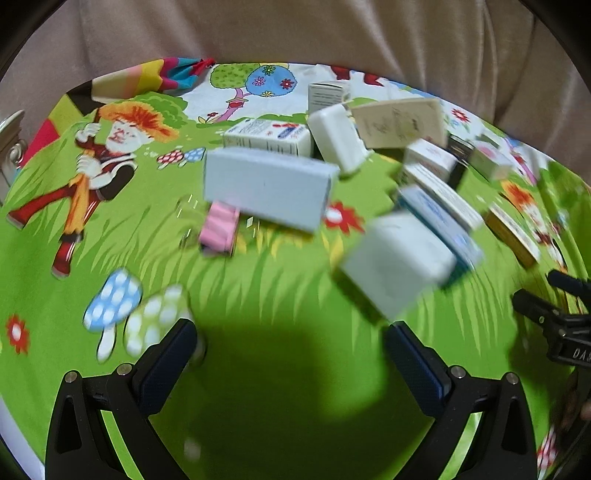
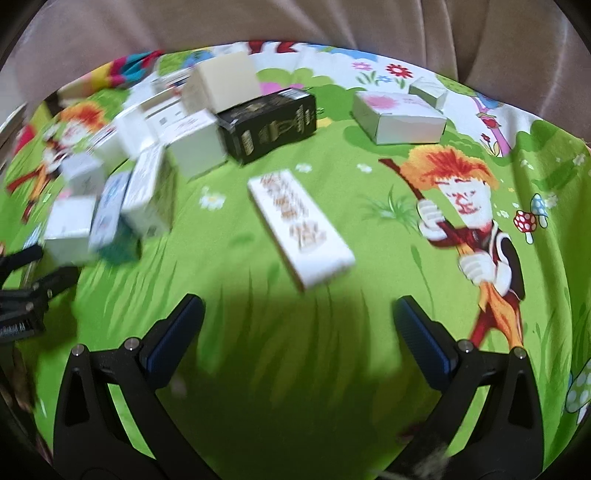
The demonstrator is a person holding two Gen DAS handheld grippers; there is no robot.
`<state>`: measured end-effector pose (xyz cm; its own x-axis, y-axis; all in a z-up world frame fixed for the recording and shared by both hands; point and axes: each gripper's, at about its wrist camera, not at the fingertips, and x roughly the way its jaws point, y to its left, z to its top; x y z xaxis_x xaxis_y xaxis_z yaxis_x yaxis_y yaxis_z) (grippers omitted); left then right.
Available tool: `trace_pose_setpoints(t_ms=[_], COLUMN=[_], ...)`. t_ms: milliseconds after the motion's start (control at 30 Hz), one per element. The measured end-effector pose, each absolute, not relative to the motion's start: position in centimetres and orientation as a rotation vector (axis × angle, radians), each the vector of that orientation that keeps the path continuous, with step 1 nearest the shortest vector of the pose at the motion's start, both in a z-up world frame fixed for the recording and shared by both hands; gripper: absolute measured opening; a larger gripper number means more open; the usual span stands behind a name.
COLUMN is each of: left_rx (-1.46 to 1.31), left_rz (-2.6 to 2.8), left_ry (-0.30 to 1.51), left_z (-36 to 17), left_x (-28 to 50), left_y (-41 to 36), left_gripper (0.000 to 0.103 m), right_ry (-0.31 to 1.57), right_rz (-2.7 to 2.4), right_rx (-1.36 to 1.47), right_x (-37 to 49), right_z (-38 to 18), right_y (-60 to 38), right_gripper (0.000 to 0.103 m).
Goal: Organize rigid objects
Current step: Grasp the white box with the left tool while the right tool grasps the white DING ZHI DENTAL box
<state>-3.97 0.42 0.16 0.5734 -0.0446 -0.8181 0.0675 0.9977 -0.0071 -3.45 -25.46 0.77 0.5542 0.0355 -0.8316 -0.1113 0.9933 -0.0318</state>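
Many small cardboard boxes lie jumbled on a green cartoon-print cloth point(image 1: 258, 288). In the left wrist view a pale blue box point(image 1: 269, 186) lies ahead, a small pink box point(image 1: 219, 229) just before it, and a white box point(image 1: 397, 264) sits close to the right finger. My left gripper point(image 1: 290, 332) is open and holds nothing. In the right wrist view a long white box with orange print point(image 2: 301, 227) lies straight ahead, a black box point(image 2: 271, 123) behind it, and a white box with pink print point(image 2: 399, 116) at the far right. My right gripper point(image 2: 299, 306) is open and holds nothing.
A heap of white boxes point(image 2: 140, 170) fills the left of the right wrist view. A beige curtain point(image 1: 295, 33) hangs behind the table. The other gripper point(image 1: 557, 325) shows at the right edge of the left wrist view. The cloth's edge curves near the curtain.
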Motion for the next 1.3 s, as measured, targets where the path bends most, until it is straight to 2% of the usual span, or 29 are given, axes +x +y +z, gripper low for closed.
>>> trace_pose_setpoints(t_ms=[167, 333, 400, 433, 467, 500, 833, 900, 967, 1000, 1033, 1067, 1100, 1133, 1167, 1200, 1233, 1300], left_rx=[0.118, 0.203, 0.253, 0.270, 0.254, 0.229, 0.143, 0.144, 0.158, 0.165, 0.153, 0.147, 0.141, 0.136, 0.129, 0.124, 0.121, 0.126], left_rz=[-0.179, -0.286, -0.335, -0.363, -0.394, -0.418, -0.337, -0.338, -0.344, -0.330, -0.317, -0.306, -0.297, -0.277, -0.268, -0.269, -0.269, -0.265], left_ry=[0.909, 0.886, 0.898, 0.911, 0.910, 0.918, 0.887, 0.890, 0.905, 0.915, 0.921, 0.921, 0.919, 0.909, 0.895, 0.884, 0.881, 0.879], left_z=[0.4, 1.3, 1.1, 0.9, 0.9, 0.9, 0.8, 0.8, 0.7, 0.5, 0.5, 0.5, 0.5, 0.6, 0.6, 0.7, 0.7, 0.7], left_x=[-6.2, -2.8, -1.3, -0.8, -0.8, -0.9, -4.2, -4.0, -3.9, -3.8, -3.6, -3.6, -3.6, -3.7, -3.8, -4.0, -4.1, -4.1], left_y=[-1.1, -4.1, -5.4, -6.0, -6.1, -6.0, -2.1, -2.1, -2.3, -2.4, -2.2, -2.0, -1.9, -1.8, -1.6, -1.5, -1.4, -1.4], left_gripper=[0.103, 0.103, 0.093, 0.074, 0.061, 0.059, 0.060, 0.066, 0.086, 0.089, 0.092, 0.091, 0.090, 0.081, 0.067, 0.058, 0.058, 0.058], right_ry=[0.976, 0.978, 0.981, 0.983, 0.983, 0.983, 0.996, 0.990, 0.982, 0.977, 0.969, 0.953, 0.932, 0.917, 0.903, 0.896, 0.893, 0.888], right_rz=[0.156, 0.180, 0.186, 0.190, 0.195, 0.206, 0.280, 0.307, 0.312, 0.320, 0.327, 0.343, 0.362, 0.372, 0.367, 0.356, 0.342, 0.322], right_rx=[-0.119, -0.134, -0.138, -0.140, -0.142, -0.147, -0.184, -0.187, -0.197, -0.203, -0.209, -0.211, -0.218, -0.223, -0.225, -0.223, -0.224, -0.235], right_x=[-7.1, -7.9, -7.5, -7.4, -7.3, -6.8, 0.6, 2.2, 2.8, 2.9, 2.7, 2.3, 1.6, 1.0, 0.0, -0.6, -1.1, -2.0], right_z=[0.9, 1.0, 1.0, 1.0, 1.0, 1.0, 0.6, 0.6, 0.5, 0.5, 0.5, 0.7, 0.9, 1.1, 1.2, 1.2, 1.3, 1.3], right_y=[-27.2, -27.9, -27.9, -27.9, -28.0, -28.0, -26.0, -25.6, -25.2, -25.1, -25.0, -24.8, -24.7, -24.4, -24.2, -23.9, -23.7, -23.3], right_gripper=[0.103, 0.103, 0.103, 0.103, 0.103, 0.103, 0.103, 0.103, 0.103, 0.103, 0.099, 0.085, 0.076, 0.062, 0.047, 0.041, 0.034, 0.034])
